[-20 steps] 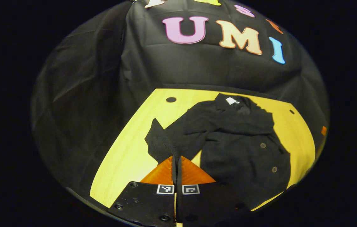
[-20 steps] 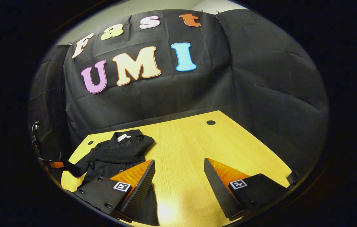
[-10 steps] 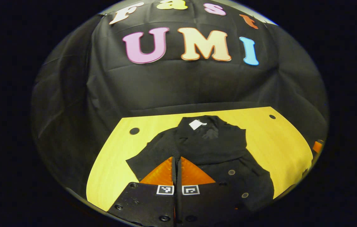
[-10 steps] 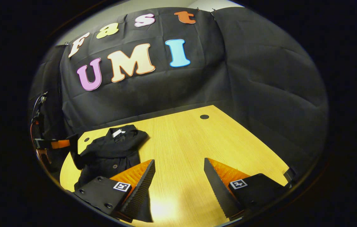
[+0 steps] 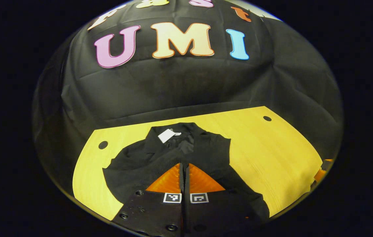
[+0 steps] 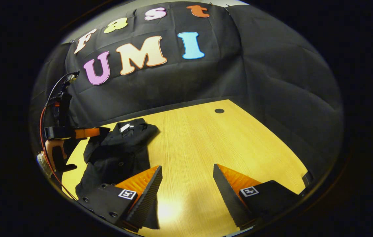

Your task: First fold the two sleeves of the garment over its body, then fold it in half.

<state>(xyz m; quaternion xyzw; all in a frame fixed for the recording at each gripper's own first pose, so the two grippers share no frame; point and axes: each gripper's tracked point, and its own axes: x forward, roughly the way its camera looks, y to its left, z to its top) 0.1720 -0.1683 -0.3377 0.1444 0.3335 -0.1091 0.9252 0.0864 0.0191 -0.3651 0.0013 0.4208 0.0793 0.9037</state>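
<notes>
A black buttoned garment (image 5: 133, 161) with a white collar label (image 5: 166, 135) lies on the yellow wooden table (image 5: 272, 148). My left gripper (image 5: 184, 164) hangs over the garment's chest, just below the collar, shut on a sleeve whose dark cloth runs into the closed fingertips. In the right gripper view the garment (image 6: 120, 148) lies at the table's left. The left gripper (image 6: 98, 132) is held by a hand (image 6: 53, 149) above the garment's left edge, with lifted cloth at its tip. My right gripper (image 6: 186, 171) stands open over bare table (image 6: 206, 138) to the right of the garment.
Black cloth walls close the booth behind and beside the table. Round holes sit in the tabletop near its back corners (image 5: 102, 144) (image 5: 267, 118) (image 6: 219, 111). A red and black cable (image 6: 46, 108) trails from the left gripper.
The left gripper has carried the sleeve from the garment's left side inward over the body, up toward the collar. The right gripper has stayed open and shifted only slightly.
</notes>
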